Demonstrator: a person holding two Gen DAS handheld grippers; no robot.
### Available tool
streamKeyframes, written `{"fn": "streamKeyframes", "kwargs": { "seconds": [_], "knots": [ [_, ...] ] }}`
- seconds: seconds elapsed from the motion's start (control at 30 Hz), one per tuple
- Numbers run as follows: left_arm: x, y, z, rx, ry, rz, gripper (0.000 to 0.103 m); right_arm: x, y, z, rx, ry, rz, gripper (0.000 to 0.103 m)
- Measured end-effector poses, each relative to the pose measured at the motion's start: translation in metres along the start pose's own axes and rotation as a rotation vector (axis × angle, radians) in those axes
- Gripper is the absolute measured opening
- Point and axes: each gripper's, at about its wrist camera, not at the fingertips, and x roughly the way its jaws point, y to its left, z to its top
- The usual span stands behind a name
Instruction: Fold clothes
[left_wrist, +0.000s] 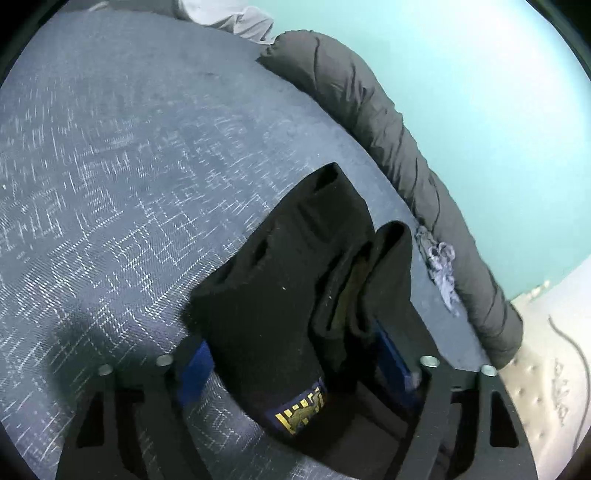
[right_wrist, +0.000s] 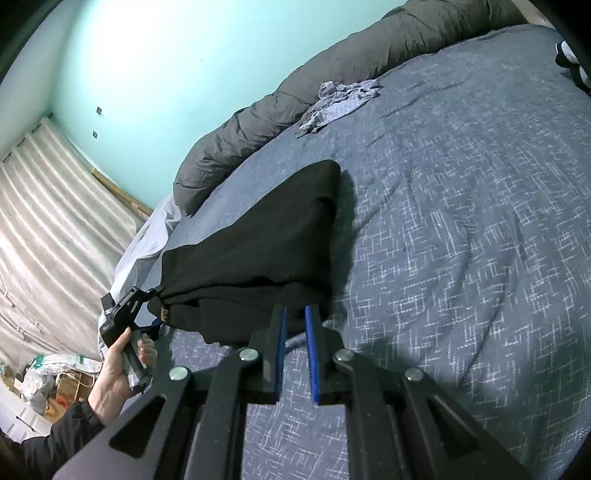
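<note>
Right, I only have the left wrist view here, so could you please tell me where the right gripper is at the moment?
Observer: The right gripper is at the near edge of the black garment. Its pads are slightly apart, and the bedcover shows between them.
Operator: Thank you. Does the garment hang free beyond my grip?
Observer: No. Its far end rests on the blue bedcover, while the left gripper holds one corner.
Operator: Is there anything else on the bed that I can't see?
Observer: Yes, a black-and-white item lies at the bed's far edge. It is too cropped to identify.
</note>
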Motion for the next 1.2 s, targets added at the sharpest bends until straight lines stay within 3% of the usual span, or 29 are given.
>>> {"fn": "streamKeyframes", "kwargs": {
  "seconds": [0.03, 0.1, 0.2, 0.43, 0.7, 0.87, 1.0, 1.1, 1.2],
  "knots": [
    [0.000, 0.001, 0.000, 0.003, 0.002, 0.000, 0.067, 0.000, 0.000, 0.000, 0.000, -0.001, 0.000, 0.010],
    [0.000, -0.002, 0.000, 0.021, 0.000, -0.009, 0.048, 0.000, 0.000, 0.000, 0.000, -0.002, 0.000, 0.010],
    [-0.009, -0.013, -0.001, 0.062, -0.018, -0.025, 0.033, 0.000, 0.001, 0.000, 0.001, -0.004, 0.001, 0.010],
    [-0.028, -0.038, 0.000, 0.101, -0.056, -0.092, 0.027, -0.003, -0.001, 0.000, 0.009, -0.016, 0.009, 0.010],
    [-0.057, -0.135, -0.021, 0.283, -0.069, -0.204, 0.024, -0.015, -0.012, 0.007, 0.058, -0.053, 0.034, 0.010],
    [-0.053, -0.227, -0.064, 0.457, 0.004, -0.274, 0.022, -0.021, -0.019, 0.010, 0.096, -0.066, 0.037, 0.010],
    [-0.030, -0.286, -0.131, 0.611, 0.127, -0.314, 0.022, -0.025, -0.024, 0.012, 0.123, -0.075, 0.051, 0.010],
    [0.004, -0.291, -0.181, 0.659, 0.259, -0.257, 0.022, -0.027, -0.027, 0.014, 0.143, -0.081, 0.061, 0.010],
    [0.021, -0.279, -0.200, 0.671, 0.314, -0.182, 0.023, -0.030, -0.030, 0.015, 0.164, -0.087, 0.071, 0.010]
  ]
}}
